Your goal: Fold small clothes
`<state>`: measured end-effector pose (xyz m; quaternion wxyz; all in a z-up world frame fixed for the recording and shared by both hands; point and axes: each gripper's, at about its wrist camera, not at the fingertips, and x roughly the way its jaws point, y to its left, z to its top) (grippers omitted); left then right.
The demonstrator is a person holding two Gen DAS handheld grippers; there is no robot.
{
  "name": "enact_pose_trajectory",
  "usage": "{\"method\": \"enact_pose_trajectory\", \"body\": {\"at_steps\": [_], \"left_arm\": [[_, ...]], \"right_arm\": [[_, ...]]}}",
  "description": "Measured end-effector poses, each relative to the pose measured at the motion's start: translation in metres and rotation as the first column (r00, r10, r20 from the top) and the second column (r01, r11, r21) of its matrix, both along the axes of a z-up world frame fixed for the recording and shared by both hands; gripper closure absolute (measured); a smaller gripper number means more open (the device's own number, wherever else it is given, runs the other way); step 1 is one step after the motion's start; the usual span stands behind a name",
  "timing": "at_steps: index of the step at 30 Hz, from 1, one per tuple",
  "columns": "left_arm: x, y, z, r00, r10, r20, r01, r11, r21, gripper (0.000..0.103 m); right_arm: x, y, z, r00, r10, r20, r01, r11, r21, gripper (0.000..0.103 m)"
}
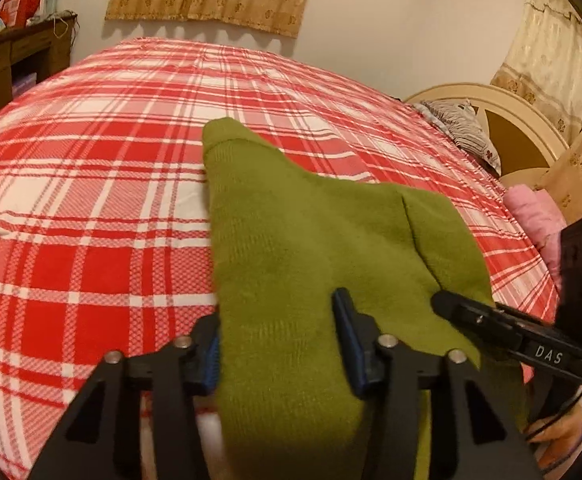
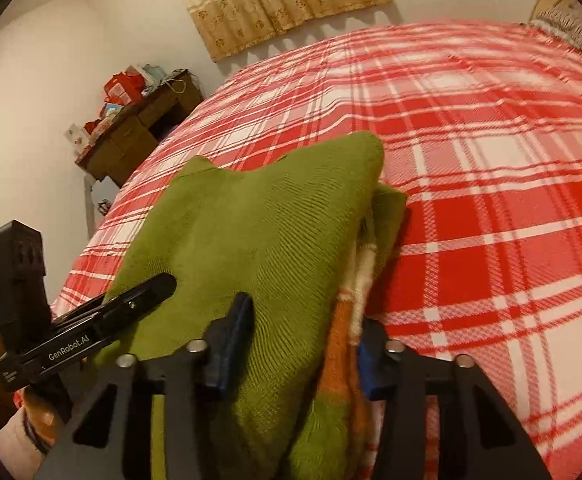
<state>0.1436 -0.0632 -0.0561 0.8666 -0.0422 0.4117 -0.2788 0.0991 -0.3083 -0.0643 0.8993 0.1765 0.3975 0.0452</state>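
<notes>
You are holding a green sweater over the near edge of the plaid bed. Both your left gripper and right gripper are standing wide apart around the cloth, seemingly spreading it rather than pinching.

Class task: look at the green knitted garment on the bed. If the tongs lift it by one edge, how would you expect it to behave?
The green knitted garment would probably flop and sag, since it already drapes in soft folds over the plaid bedsheet. Its thick knit suggests good grip, unlikely to slip. The folded layers may fall open.
</notes>
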Motion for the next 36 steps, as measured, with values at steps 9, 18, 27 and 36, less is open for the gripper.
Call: {"method": "enact_pose_trajectory", "body": {"at_steps": [9, 18, 27, 36], "left_arm": [[-0.041, 0.040, 0.039, 0.996, 0.029, 0.080, -0.033, 0.999, 0.043, 0.065], [-0.078, 0.156, 0.081, 0.974, 0.180, 0.142, -0.191, 0.979, 0.074, 0.066], [-0.107, 0.291, 0.095, 0.895, 0.411, 0.175, -0.436, 0.887, 0.150, 0.066], [-0.095, 0.374, 0.056, 0.782, 0.584, 0.216, -0.622, 0.748, 0.230, 0.066]], "right_arm": [[-0.047, 0.057, 0.059, 0.992, 0.057, 0.113, -0.051, 0.997, -0.051, 0.074], [-0.069, 0.156, 0.092, 0.957, 0.207, 0.203, -0.216, 0.976, 0.024, 0.074], [-0.051, 0.297, 0.095, 0.869, 0.430, 0.245, -0.467, 0.876, 0.122, 0.074], [-0.015, 0.437, 0.059, 0.766, 0.596, 0.241, -0.634, 0.762, 0.131, 0.074]]}}
